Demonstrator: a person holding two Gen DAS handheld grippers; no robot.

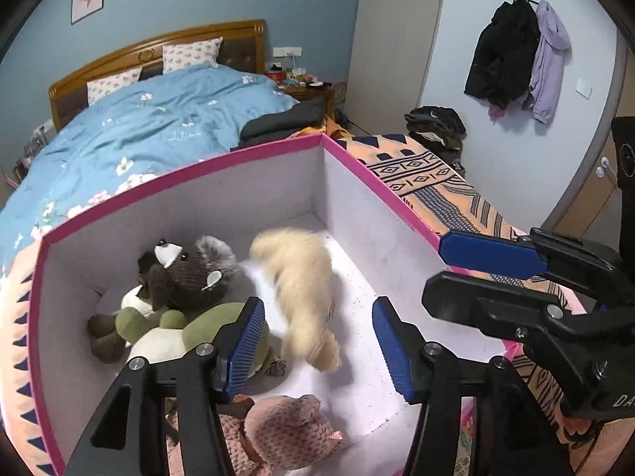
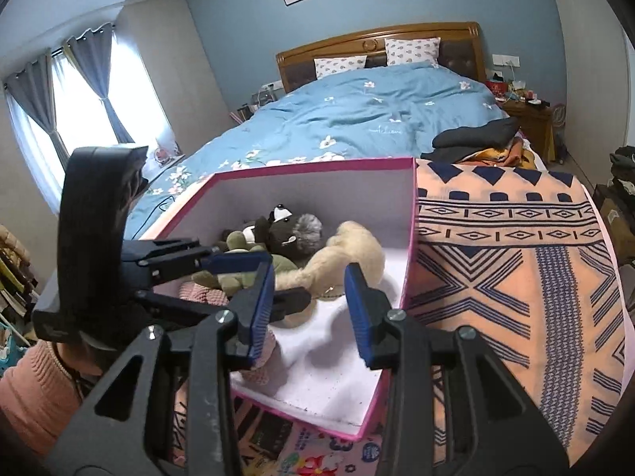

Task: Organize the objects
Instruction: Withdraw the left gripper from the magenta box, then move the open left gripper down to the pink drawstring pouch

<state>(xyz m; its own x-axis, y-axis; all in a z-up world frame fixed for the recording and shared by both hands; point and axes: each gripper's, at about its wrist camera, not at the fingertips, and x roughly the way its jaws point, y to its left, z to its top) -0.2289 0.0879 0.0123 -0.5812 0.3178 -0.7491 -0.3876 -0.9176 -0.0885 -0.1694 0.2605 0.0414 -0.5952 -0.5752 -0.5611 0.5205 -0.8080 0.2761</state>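
Note:
A pink-rimmed box (image 1: 254,146) with white inside walls stands on the bed's foot and also shows in the right wrist view (image 2: 412,214). In it lie a cream plush (image 1: 305,293), blurred, a dark brown plush (image 1: 190,273), a green plush (image 1: 166,329) and a pink knitted bear (image 1: 285,432). My left gripper (image 1: 317,345) is open and empty above the box, over the cream plush. My right gripper (image 2: 311,309) is open and empty above the box's near right corner; it also shows in the left wrist view (image 1: 464,273). The cream plush shows in the right wrist view (image 2: 345,254) too.
An orange blanket (image 2: 516,277) with dark blue patterns covers the bed's foot to the right of the box. A blue floral duvet (image 2: 377,119) and dark folded clothes (image 2: 476,135) lie behind it. A nightstand (image 2: 532,115) stands far right. Coats (image 1: 512,51) hang on the wall.

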